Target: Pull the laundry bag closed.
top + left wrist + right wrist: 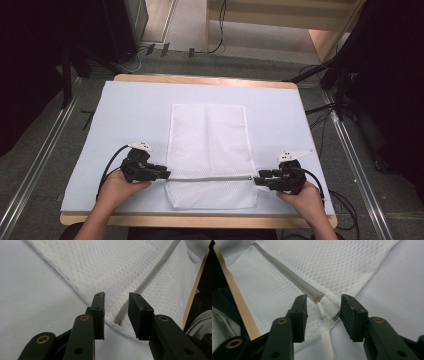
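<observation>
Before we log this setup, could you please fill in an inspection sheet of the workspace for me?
Surface: wooden table under a pale sheet, flat.
Job's things: white mesh laundry bag lying flat; grey zipper runs across it near the front, with its slider at the right end.
Clutter: nothing seen.
Grippers: left gripper open at the zipper's left end; right gripper open around the slider; fingers clear of the bag.
Cables: black cable trails from the left gripper; more on the floor.
Surroundings: grey floor, metal rails, dark stands.
</observation>
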`<state>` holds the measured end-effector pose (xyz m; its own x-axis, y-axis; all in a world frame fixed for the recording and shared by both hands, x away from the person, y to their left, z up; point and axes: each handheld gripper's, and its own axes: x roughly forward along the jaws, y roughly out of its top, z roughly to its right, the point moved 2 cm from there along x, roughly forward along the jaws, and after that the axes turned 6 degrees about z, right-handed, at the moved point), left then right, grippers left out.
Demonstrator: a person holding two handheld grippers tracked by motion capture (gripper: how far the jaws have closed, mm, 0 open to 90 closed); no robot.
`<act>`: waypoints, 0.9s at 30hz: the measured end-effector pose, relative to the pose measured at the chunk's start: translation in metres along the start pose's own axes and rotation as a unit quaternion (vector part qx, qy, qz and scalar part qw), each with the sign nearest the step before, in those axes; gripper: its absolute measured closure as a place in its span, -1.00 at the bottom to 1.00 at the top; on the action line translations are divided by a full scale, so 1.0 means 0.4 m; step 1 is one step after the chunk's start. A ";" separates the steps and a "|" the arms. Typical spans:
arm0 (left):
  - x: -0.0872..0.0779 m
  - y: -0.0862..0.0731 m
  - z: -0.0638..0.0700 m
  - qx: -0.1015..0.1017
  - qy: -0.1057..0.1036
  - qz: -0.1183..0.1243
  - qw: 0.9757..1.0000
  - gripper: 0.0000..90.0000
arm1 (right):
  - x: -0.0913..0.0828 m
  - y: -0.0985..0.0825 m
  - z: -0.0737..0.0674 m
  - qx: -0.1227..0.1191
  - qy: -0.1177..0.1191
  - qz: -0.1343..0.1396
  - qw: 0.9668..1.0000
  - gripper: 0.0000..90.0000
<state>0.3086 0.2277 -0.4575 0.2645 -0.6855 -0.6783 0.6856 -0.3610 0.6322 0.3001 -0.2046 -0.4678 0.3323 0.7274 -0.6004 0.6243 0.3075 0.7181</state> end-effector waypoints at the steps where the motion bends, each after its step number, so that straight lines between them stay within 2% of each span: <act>1: -0.002 0.002 0.001 0.002 -0.002 0.003 1.000 0.44 | -0.003 0.000 0.003 -0.003 -0.003 0.003 1.000 0.25; 3: -0.006 0.005 0.004 0.002 0.001 0.014 1.000 0.30 | -0.011 0.001 0.008 -0.007 -0.009 0.016 1.000 0.18; 5: -0.014 0.008 0.001 0.007 0.012 0.027 1.000 0.08 | -0.024 0.001 0.021 -0.009 -0.029 0.032 0.999 0.06; 9: -0.027 0.009 -0.011 0.005 0.027 0.036 0.999 -0.08 | -0.039 -0.002 0.045 0.001 -0.054 0.050 0.997 -0.07; 14: -0.033 0.007 -0.023 0.011 0.038 0.047 0.998 -0.14 | -0.045 -0.009 0.064 -0.006 -0.076 0.057 0.995 -0.12; 18: -0.034 0.004 -0.037 0.008 0.048 0.044 0.998 -0.19 | -0.046 -0.013 0.080 0.003 -0.102 0.059 0.993 -0.21; 22: -0.038 0.002 -0.049 -0.002 0.055 0.048 0.997 -0.21 | -0.044 -0.016 0.098 0.026 -0.116 0.061 0.991 -0.28; 27: -0.037 0.000 -0.053 -0.005 0.062 0.049 0.997 -0.23 | -0.040 -0.018 0.101 0.028 -0.118 0.059 0.991 -0.30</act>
<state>0.3190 0.2514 -0.4554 0.4113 -0.6333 -0.6556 0.6597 -0.2894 0.6935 0.3188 -0.2432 -0.4776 0.5575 0.5905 -0.5835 0.6073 0.1891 0.7716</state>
